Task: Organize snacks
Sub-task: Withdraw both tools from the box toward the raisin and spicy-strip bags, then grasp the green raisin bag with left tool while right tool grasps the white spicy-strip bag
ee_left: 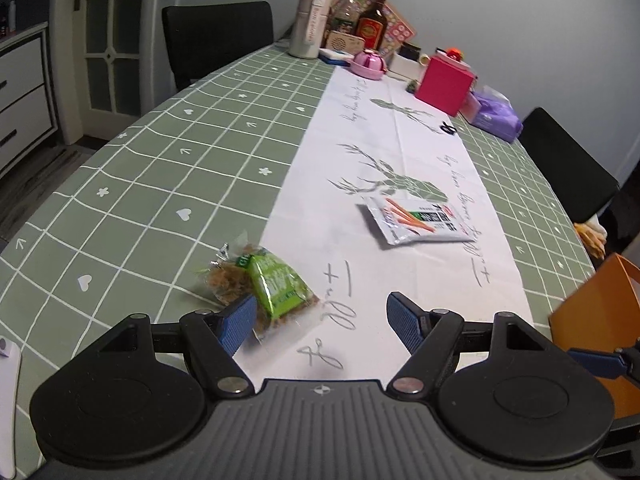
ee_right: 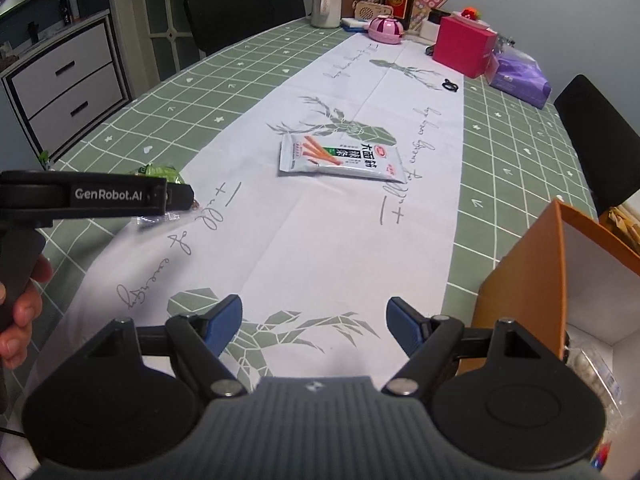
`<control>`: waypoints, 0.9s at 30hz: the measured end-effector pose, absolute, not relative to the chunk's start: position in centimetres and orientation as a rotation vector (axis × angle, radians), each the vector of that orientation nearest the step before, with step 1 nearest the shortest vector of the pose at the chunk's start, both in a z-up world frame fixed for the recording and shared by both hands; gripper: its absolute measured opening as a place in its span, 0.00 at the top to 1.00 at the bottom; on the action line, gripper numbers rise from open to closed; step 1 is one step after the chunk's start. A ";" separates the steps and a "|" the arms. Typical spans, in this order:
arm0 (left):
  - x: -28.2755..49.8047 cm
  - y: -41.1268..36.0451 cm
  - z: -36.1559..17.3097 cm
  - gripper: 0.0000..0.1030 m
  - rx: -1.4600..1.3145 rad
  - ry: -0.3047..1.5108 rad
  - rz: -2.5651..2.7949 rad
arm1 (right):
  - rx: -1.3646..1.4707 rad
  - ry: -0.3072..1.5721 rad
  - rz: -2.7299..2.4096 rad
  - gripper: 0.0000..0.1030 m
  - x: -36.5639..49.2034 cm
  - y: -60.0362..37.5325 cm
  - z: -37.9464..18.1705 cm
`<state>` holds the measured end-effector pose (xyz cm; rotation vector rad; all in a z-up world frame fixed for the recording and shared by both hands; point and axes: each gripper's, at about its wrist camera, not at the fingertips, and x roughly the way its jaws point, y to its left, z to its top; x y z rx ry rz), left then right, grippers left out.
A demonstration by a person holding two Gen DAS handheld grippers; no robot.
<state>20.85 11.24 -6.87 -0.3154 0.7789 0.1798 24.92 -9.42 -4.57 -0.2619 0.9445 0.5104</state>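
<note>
Left claw [ee_left: 322, 322]: spread wide, nothing between the pads, low over the bench [ee_left: 168, 168]. Green snack pack [ee_left: 272, 284] lies flat on the bench at the seam between the green check cloth and the white runner; the claw's left pad [ee_left: 240, 322] overlaps its near corner in the left wrist view, contact not certain.

Right claw [ee_right: 314, 326]: also spread, empty, over the runner, just beside the orange box [ee_right: 520, 280], which stands open at the near right edge of the bench.

White snack pouch [ee_right: 340, 158] lies flat mid-runner, well apart from both claws.

Judgement: step in hand is picking up the green pack. It sits off-centre to the left of the opening, so shift left to centre it, then close across the short side.

Orientation: green pack's long axis runs diagonally, far-left to near-right. Pouch's long axis runs roughly across the runner, print facing up.
</note>
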 end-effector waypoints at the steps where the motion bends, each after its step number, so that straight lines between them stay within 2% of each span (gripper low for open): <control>1: 20.9 11.4 -7.0 0.15 -0.311 0.770 0.199 | -0.265 0.951 0.508 0.25 25.3 -9.3 -4.8; 9: 21.9 13.5 -9.0 0.15 -0.357 0.757 0.199 | -0.267 0.979 0.514 0.25 27.4 -8.3 -5.9; 12: 22.2 14.3 -9.8 0.15 -0.393 0.761 0.209 | -0.277 0.979 0.525 0.21 27.9 -7.8 -6.2; 18: 22.8 14.5 -10.5 0.23 -0.354 0.751 0.205 | -0.315 0.972 0.521 0.21 29.6 -6.6 -6.8; 21: 23.3 14.0 -10.5 0.43 -0.301 0.755 0.210 | -0.323 0.971 0.505 0.21 30.9 -5.9 -6.8; 27: 24.1 13.8 -10.4 0.43 -0.277 0.774 0.193 | -0.330 0.910 0.484 0.22 33.9 -3.7 -6.0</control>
